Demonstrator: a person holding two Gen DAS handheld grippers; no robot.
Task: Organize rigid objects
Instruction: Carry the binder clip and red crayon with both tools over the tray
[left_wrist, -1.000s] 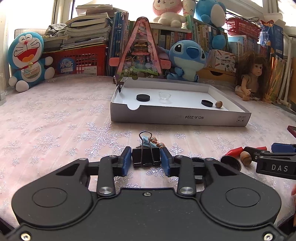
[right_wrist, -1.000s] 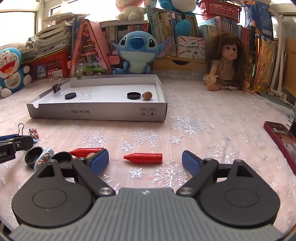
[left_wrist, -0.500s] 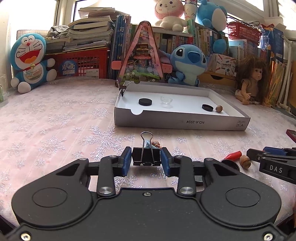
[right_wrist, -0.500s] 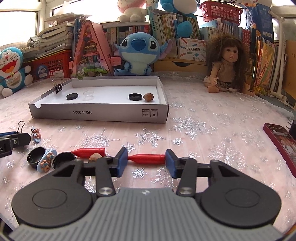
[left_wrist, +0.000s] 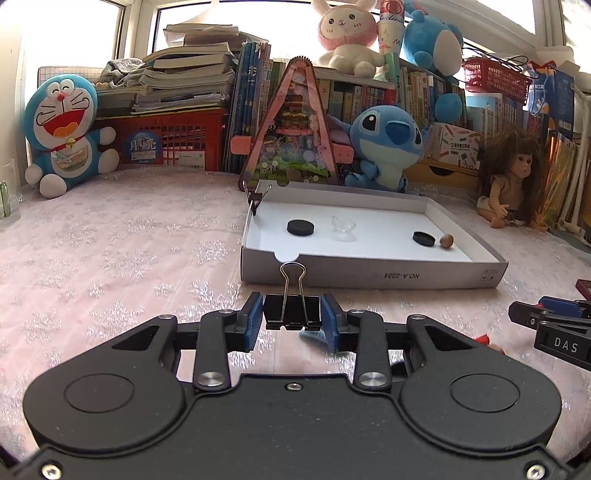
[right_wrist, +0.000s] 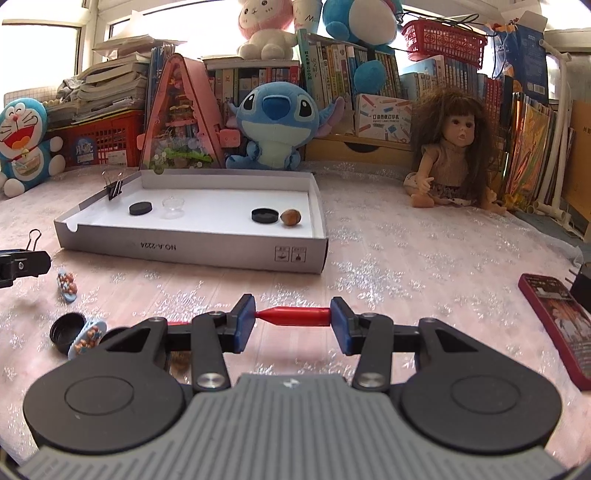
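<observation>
While the left gripper (left_wrist: 291, 319) has its fingers clamped on a black clip (left_wrist: 291, 314), lifted off the counter (left_wrist: 110, 258) just before the tray's (left_wrist: 369, 275) near wall, the right gripper (right_wrist: 293, 317) has its fingers clamped end to end on a red cap (right_wrist: 295, 316) near the counter's front edge. Tray holds two black discs, a glass dish (right_wrist: 173, 204), a nut (right_wrist: 290, 216); another clip (right_wrist: 114, 188) grips its far left corner.

I see strong daylight pouring through the windows (left_wrist: 74, 33) behind the shelves, blown out to white. The tablecloth (right_wrist: 406, 258) glints on its snowflake pattern. Shadows under objects stay soft. Both fisheye views bend hard at the edges, with dark, slightly blurred corners.
</observation>
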